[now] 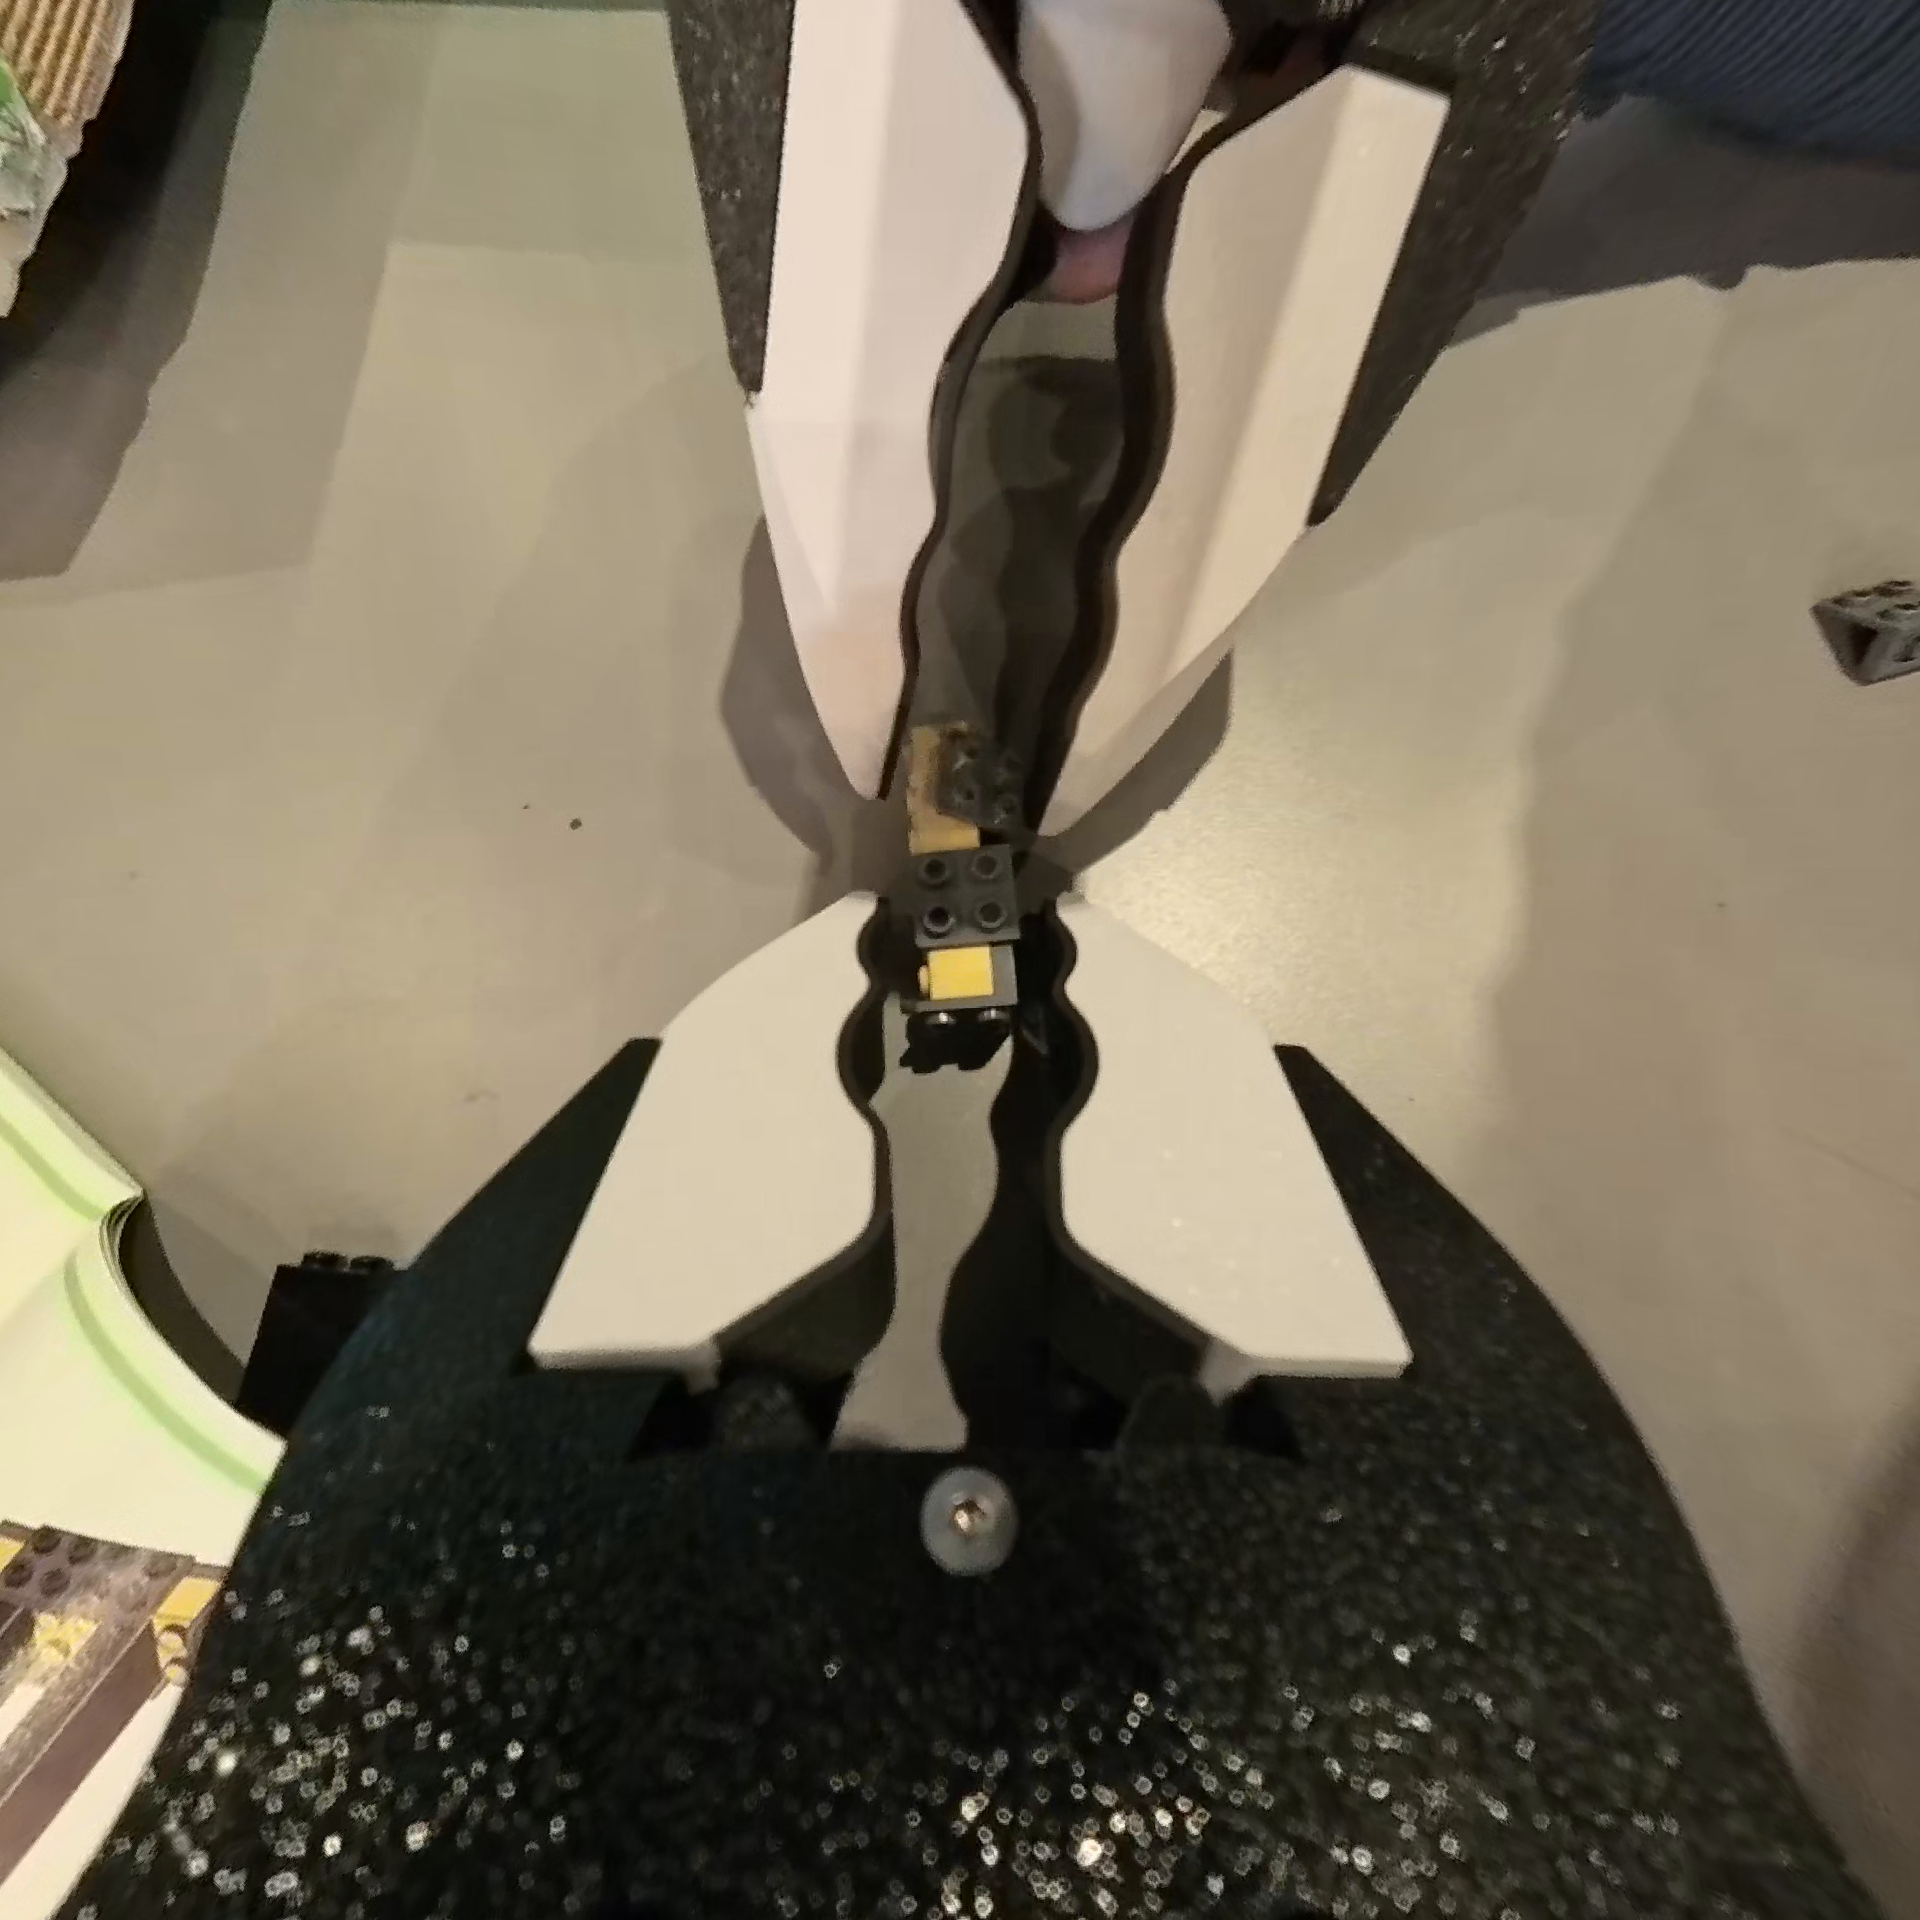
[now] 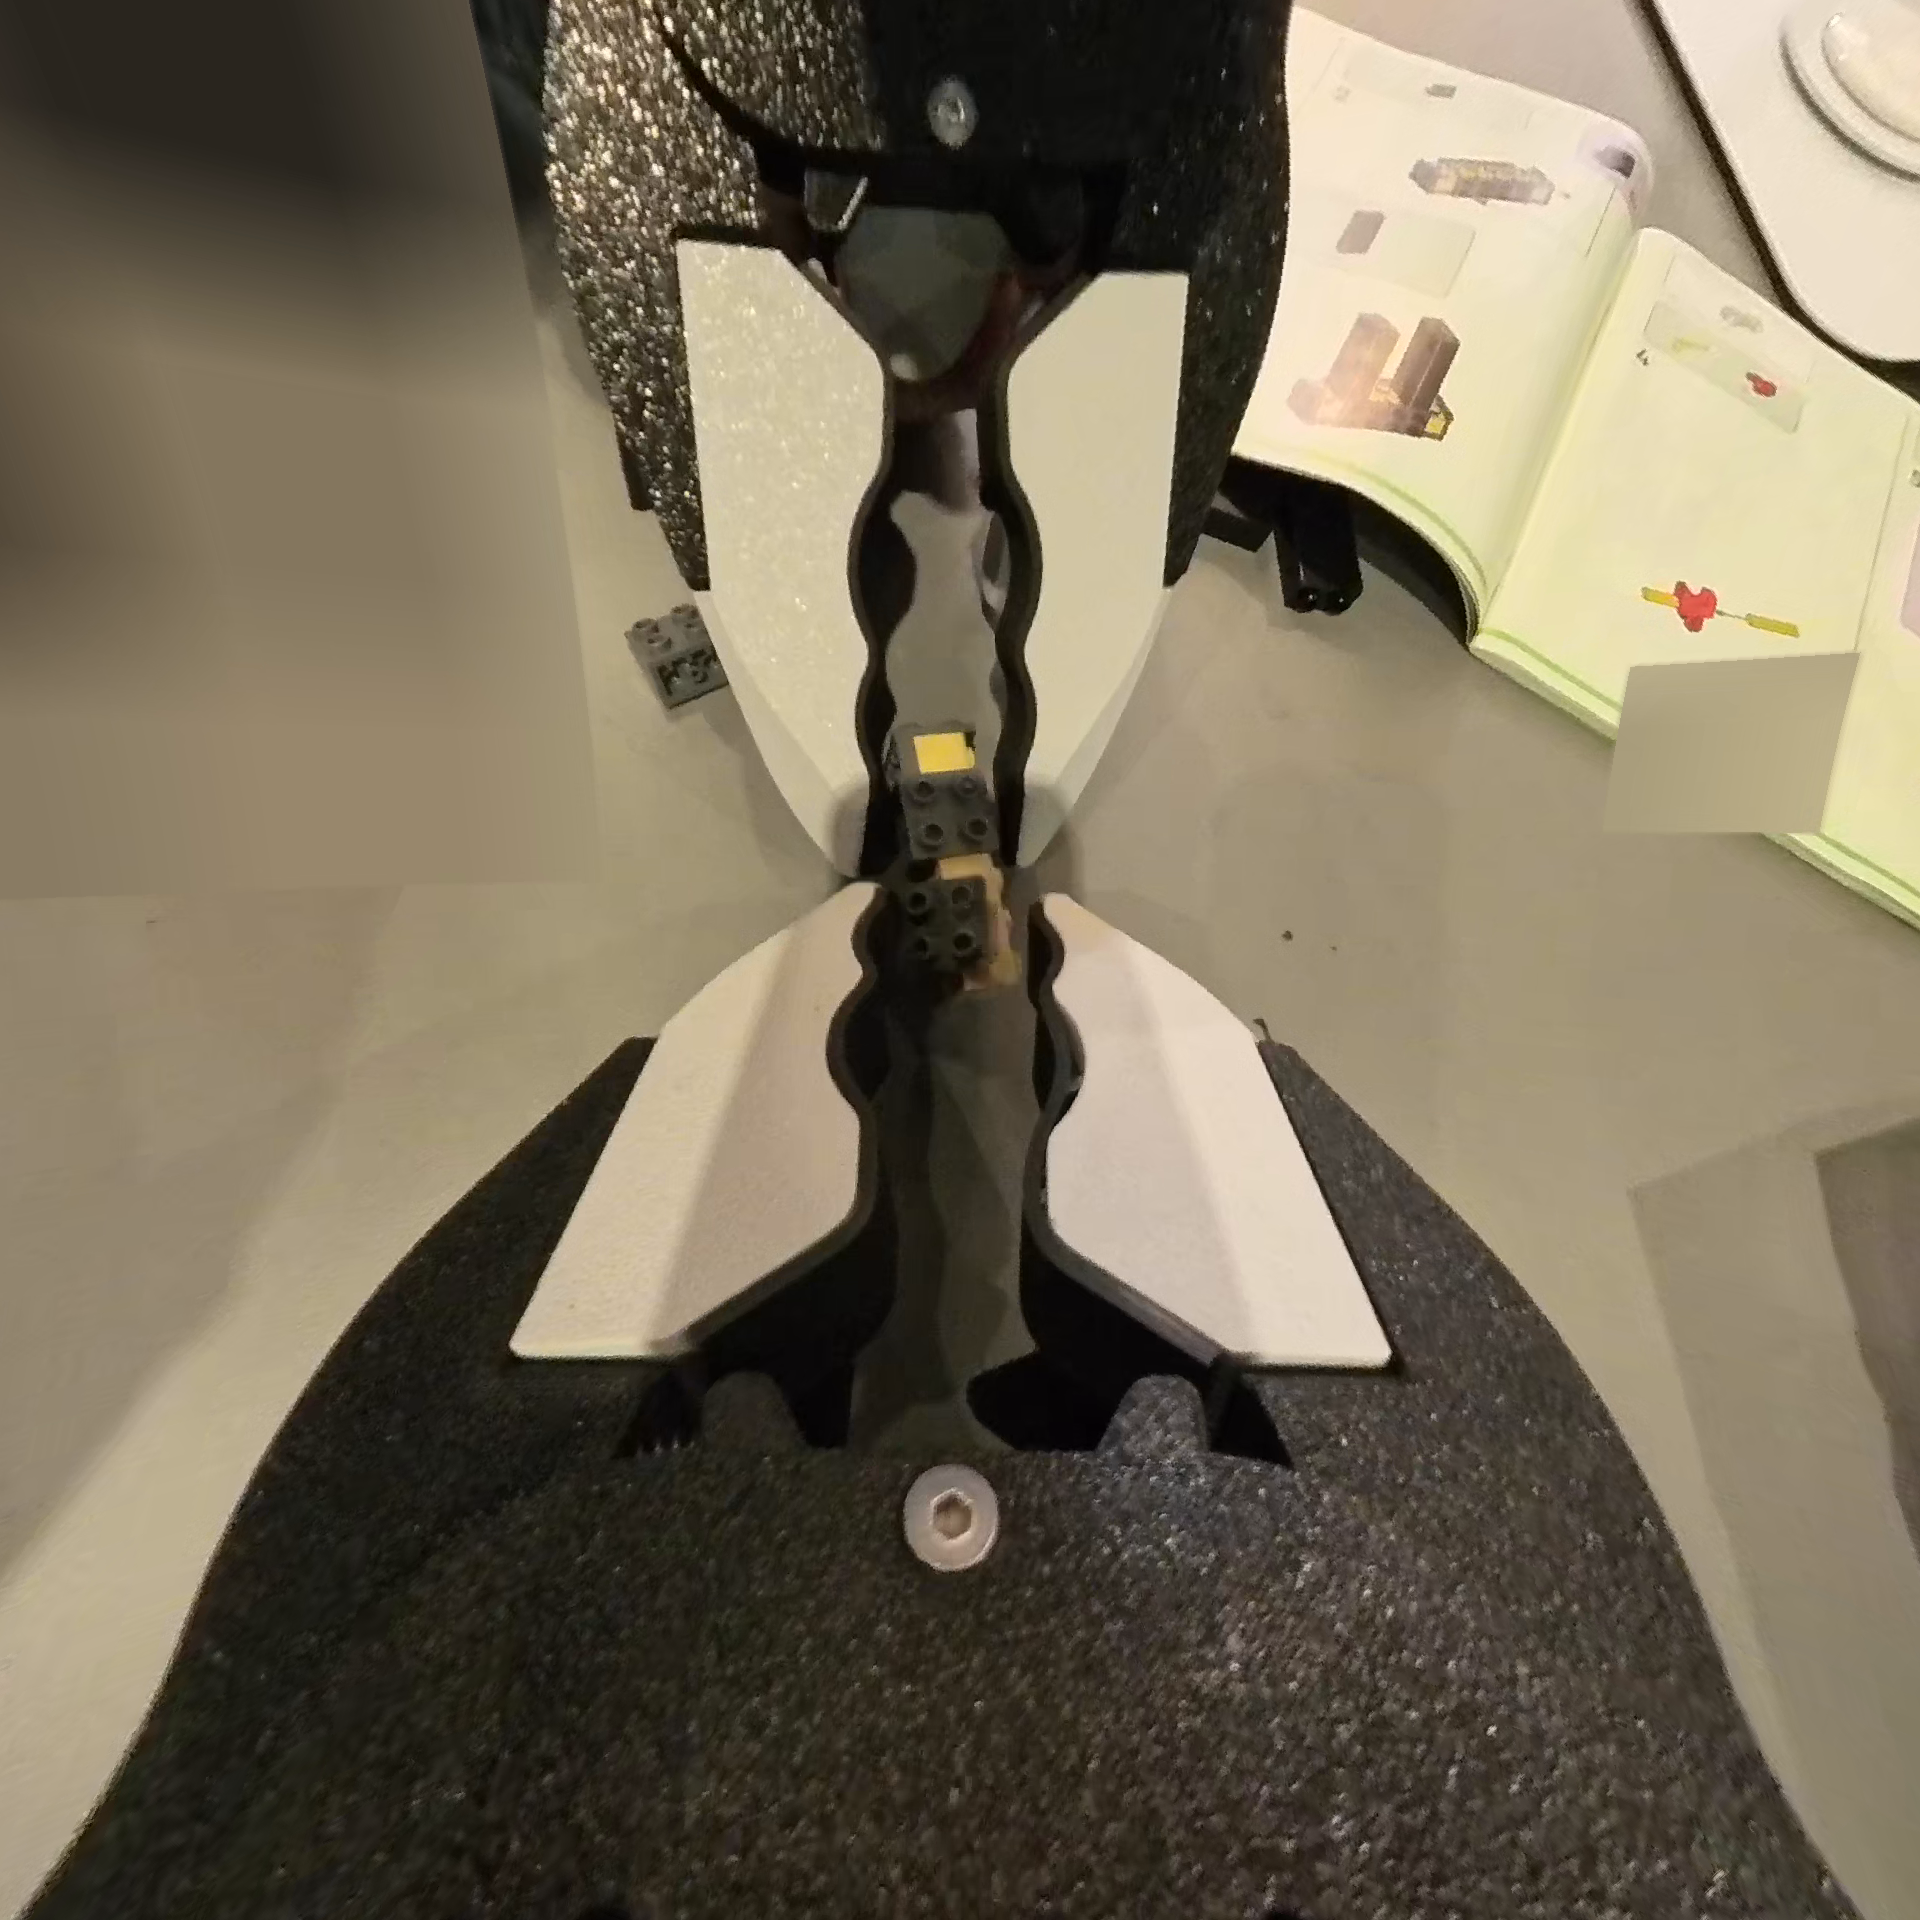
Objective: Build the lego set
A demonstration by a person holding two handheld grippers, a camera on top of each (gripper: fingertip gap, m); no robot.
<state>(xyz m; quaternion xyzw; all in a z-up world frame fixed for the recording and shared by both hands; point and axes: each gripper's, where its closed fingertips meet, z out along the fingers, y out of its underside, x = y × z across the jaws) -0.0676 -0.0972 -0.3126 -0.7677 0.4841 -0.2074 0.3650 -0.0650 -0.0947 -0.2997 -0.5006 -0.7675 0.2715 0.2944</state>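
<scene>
My two grippers face each other tip to tip above the grey table (image 1: pixel 364 779). My left gripper (image 1: pixel 961 925) is shut on a small dark grey 2x2 stud piece with a yellow tile (image 1: pixel 961 940). My right gripper (image 1: pixel 961 821) comes in from the top, shut on a dark grey and tan piece (image 1: pixel 951 790). In the right wrist view my right gripper (image 2: pixel 951 899) holds the grey and tan piece (image 2: pixel 951 930), and my left gripper (image 2: pixel 940 847) holds the grey and yellow piece (image 2: pixel 943 795). The two pieces meet end to end between the fingertips.
A loose grey brick (image 2: pixel 675 655) lies on the table, also in the left wrist view (image 1: pixel 1870 634). An open green instruction booklet (image 2: pixel 1558 364) lies beside my left gripper, with a black piece (image 2: pixel 1320 582) at its edge. A white tray (image 2: pixel 1818 156) sits behind it. Both grippers' tips are close together, under 4 cm apart.
</scene>
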